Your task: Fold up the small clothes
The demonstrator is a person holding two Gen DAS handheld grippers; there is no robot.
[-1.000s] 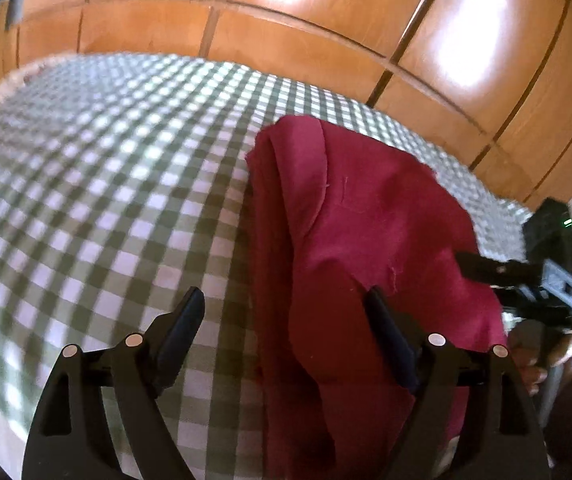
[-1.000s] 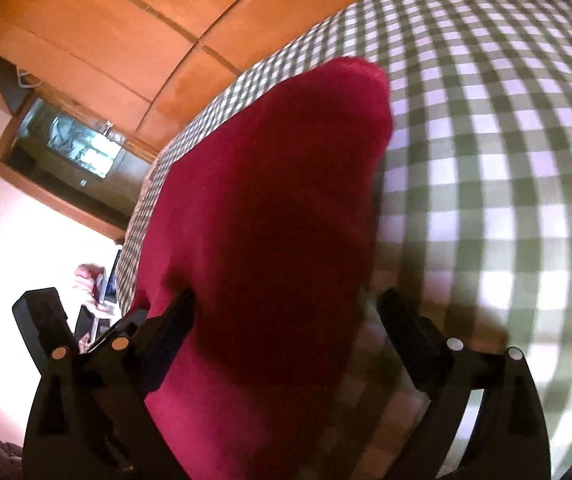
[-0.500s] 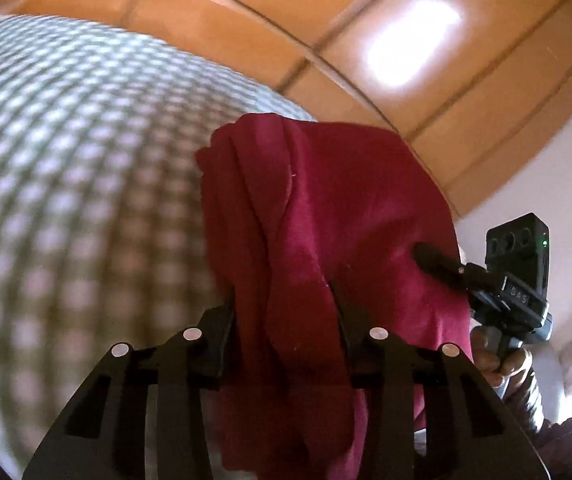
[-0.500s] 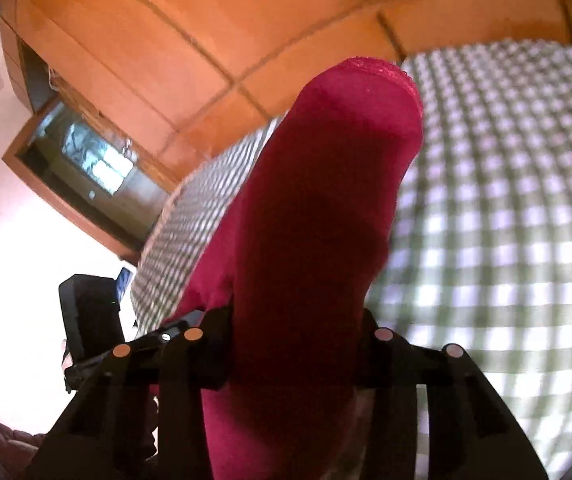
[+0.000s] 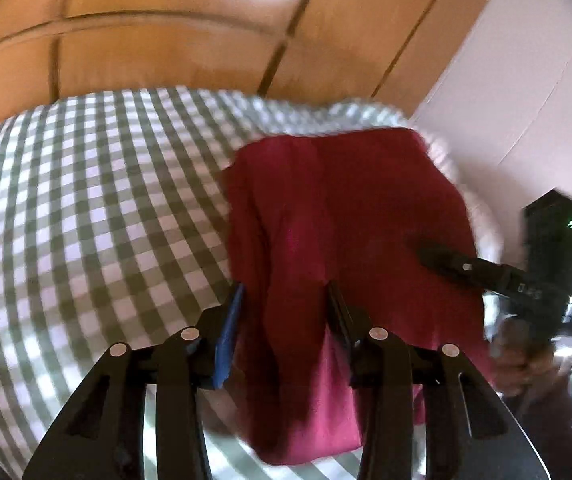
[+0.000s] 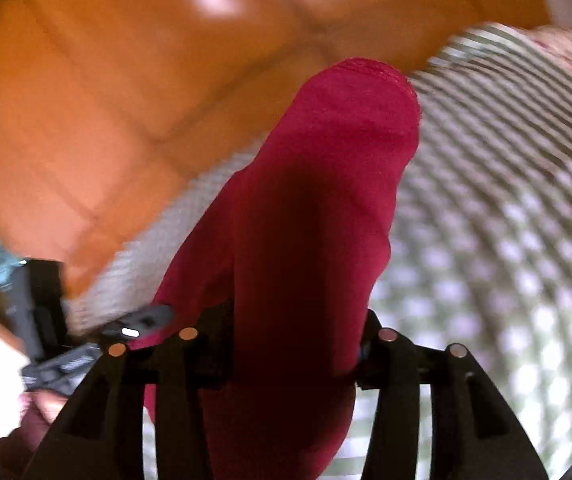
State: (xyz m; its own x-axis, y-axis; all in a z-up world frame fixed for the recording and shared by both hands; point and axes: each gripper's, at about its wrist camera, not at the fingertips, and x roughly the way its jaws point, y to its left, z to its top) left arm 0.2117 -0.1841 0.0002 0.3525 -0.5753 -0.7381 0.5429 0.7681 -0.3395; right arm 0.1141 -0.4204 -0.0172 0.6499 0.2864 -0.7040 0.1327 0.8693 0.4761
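Checked bedsheet: landmark, below wooden panelling. Red garment: now raised off the sheet; a second ago it lay flat. Left gripper, right gripper: formerly spread, now both pinching the garment's near edge.

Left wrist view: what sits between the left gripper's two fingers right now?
A bunched fold of the red garment fills the gap between the left gripper fingers, lifted above the checked bedsheet; the left wrist view shows it.
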